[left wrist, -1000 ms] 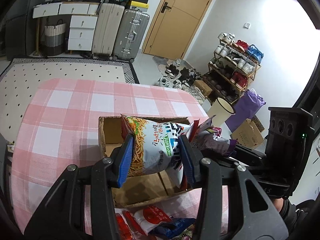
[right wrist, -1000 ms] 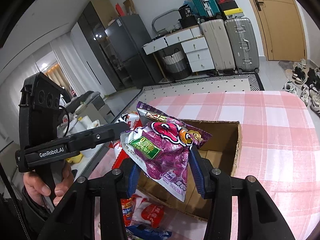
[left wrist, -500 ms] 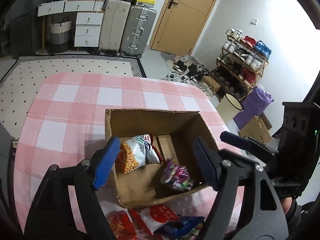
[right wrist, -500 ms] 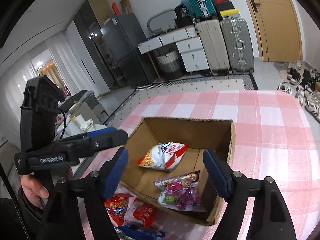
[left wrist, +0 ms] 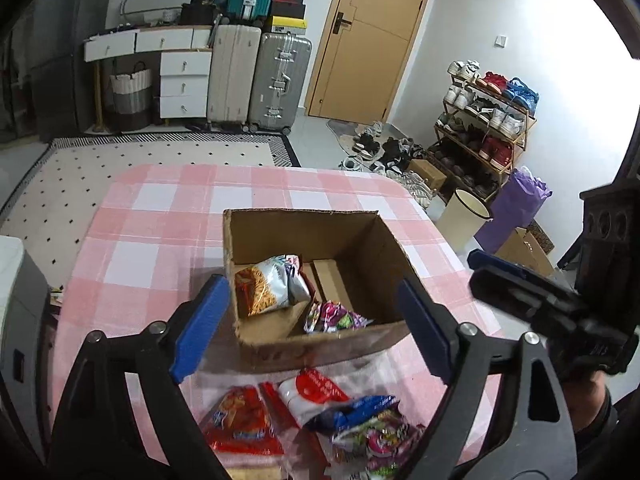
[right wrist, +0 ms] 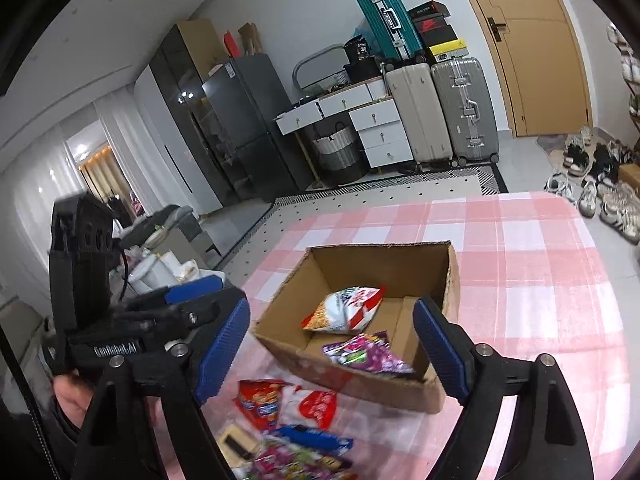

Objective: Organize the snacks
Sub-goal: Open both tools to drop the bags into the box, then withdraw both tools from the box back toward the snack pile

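My left gripper (left wrist: 312, 326) hangs with its blue-padded fingers (left wrist: 199, 330) spread wide and nothing between them. My right gripper (right wrist: 332, 350) shows the same: blue pads (right wrist: 440, 354) far apart, nothing held. Each wrist camera catches the other gripper off to its side, and my hand (right wrist: 70, 398) shows wrapped around the left gripper's handle. Both tools point forward and tilt downward.

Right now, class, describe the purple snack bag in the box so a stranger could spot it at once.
On the pink checked table stands an open cardboard box. Two bags lie inside; the purple snack bag is at the near wall, smaller and darker than the white noodle-print bag beside it.
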A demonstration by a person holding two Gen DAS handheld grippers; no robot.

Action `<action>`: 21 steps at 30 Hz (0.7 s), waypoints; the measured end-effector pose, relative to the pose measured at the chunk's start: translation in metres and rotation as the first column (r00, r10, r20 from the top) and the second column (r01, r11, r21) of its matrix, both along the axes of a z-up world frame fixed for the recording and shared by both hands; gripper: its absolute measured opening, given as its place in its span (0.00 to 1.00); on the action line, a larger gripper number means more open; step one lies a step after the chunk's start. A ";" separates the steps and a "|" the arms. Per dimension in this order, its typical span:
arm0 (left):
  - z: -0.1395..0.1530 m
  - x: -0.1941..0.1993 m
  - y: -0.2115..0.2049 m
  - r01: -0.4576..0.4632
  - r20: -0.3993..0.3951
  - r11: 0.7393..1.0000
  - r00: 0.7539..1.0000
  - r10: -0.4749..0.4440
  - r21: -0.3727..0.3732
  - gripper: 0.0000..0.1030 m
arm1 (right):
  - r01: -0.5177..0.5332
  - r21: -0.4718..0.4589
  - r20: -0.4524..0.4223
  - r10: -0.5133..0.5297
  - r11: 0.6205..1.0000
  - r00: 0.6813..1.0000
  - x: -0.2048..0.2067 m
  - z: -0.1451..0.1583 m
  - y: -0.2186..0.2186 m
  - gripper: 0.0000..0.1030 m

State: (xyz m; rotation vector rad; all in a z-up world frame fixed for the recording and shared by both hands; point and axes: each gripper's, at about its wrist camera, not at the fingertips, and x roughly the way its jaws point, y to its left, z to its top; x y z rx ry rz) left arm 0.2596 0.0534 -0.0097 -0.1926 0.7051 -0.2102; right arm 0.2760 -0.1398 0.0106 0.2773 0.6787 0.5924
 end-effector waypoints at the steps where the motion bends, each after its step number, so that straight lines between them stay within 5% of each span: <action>1: 0.001 -0.008 0.001 -0.006 0.001 1.000 1.000 0.006 0.002 0.85 | -0.001 0.014 0.001 0.001 1.000 1.000 -0.003 0.002 -0.001 0.84; 9: 0.014 -0.066 0.005 -0.033 0.035 0.999 0.999 0.033 0.014 0.91 | -0.006 0.000 0.057 0.006 1.000 0.998 -0.048 0.023 0.006 0.90; 11: 0.017 -0.078 0.006 -0.039 0.045 0.999 0.998 0.038 0.012 0.98 | -0.016 0.009 0.062 0.016 1.000 0.998 -0.061 0.025 0.007 0.92; 21: 0.026 -0.143 0.002 -0.040 0.074 0.999 0.997 0.039 0.018 0.99 | -0.011 -0.004 0.095 0.011 1.000 0.995 -0.120 0.029 0.003 0.98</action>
